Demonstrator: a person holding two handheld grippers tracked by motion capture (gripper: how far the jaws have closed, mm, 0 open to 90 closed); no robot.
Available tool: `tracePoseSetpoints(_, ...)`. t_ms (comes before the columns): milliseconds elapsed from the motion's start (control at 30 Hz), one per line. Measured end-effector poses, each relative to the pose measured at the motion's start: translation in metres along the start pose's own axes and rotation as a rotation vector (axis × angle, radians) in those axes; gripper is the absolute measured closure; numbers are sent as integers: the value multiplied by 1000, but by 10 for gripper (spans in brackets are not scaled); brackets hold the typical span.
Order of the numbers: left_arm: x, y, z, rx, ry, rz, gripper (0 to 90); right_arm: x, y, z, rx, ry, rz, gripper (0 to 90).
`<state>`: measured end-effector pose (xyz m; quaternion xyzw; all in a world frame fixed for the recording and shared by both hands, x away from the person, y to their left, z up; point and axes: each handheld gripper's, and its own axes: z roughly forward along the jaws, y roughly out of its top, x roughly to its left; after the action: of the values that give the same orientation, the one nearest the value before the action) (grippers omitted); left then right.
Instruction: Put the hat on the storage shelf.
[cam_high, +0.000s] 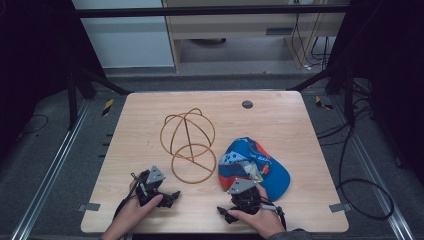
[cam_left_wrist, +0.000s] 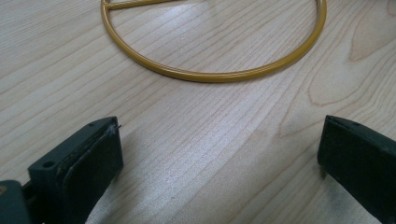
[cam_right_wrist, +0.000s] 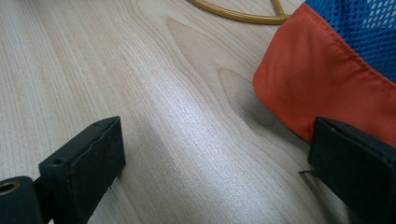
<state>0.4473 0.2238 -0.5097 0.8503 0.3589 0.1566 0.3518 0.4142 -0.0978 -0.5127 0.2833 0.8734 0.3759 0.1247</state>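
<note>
Resting both wide open and empty near the table's near edge, left gripper (cam_high: 172, 195) before the stiff golden wire hat stand (cam_high: 188, 145), right gripper (cam_high: 223, 212) beside the soft, light blue-and-orange fabric cap (cam_high: 255, 165), probably best pinched at its orange brim.

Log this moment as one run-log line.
left gripper: open, empty, near wire stand | right gripper: open, empty, beside cap | cap flat on table, stand bare

Both tongs (cam_high: 172, 196) (cam_high: 222, 212) low, jaws apart
</note>
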Motion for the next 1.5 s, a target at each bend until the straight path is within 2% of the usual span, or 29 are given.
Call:
tracePoseSetpoints(267,0,0,0,0,1,-2,0,0,0,0,-2,-2,2,40)
tracePoseSetpoints(533,0,0,0,0,2,-3,0,-3,0,0,-3,-25,13,63)
tracePoseSetpoints(600,0,0,0,0,3,-4,0,-4,1,-3,4,-26,26,80)
tracePoseSetpoints(733,-1,0,0,0,5,-6,0,-5,2,-14,-33,-44,38,77)
tracePoseSetpoints(800,-1,0,0,0,6,-6,0,-5,2,-22,-38,-63,49,82)
tracePoseSetpoints(867,-1,0,0,0,6,-7,0,-6,4,-36,-42,-111,30,87)
tracePoseSetpoints(967,-1,0,0,0,6,-6,0,-10,7,-49,-54,-156,31,100)
tracePoseSetpoints(1100,-1,0,0,0,6,-6,0,-15,12,-59,-76,-186,51,108)
tracePoseSetpoints(1167,-1,0,0,0,6,-6,0,-22,17,-66,-64,-248,45,123)
tracePoseSetpoints(1233,-1,0,0,0,6,-6,0,-25,18,-69,-66,-256,45,131)
tracePoseSetpoints(1300,-1,0,0,0,6,-6,0,-32,24,-78,-53,-293,61,162)
tracePoseSetpoints(1333,-1,0,0,0,6,-6,0,-32,24,-78,-53,-293,61,162)
tracePoseSetpoints(1367,-1,0,0,0,6,-6,0,-38,27,-85,-36,-345,61,191)
tracePoseSetpoints(1400,-1,0,0,0,6,-6,0,-38,27,-85,-36,-345,61,191)
tracePoseSetpoints(1433,-1,-1,0,1,5,-6,0,-44,30,-92,-5,-368,59,196)
tracePoseSetpoints(1500,-1,-1,-1,1,3,-3,0,-47,31,-95,3,-372,67,202)
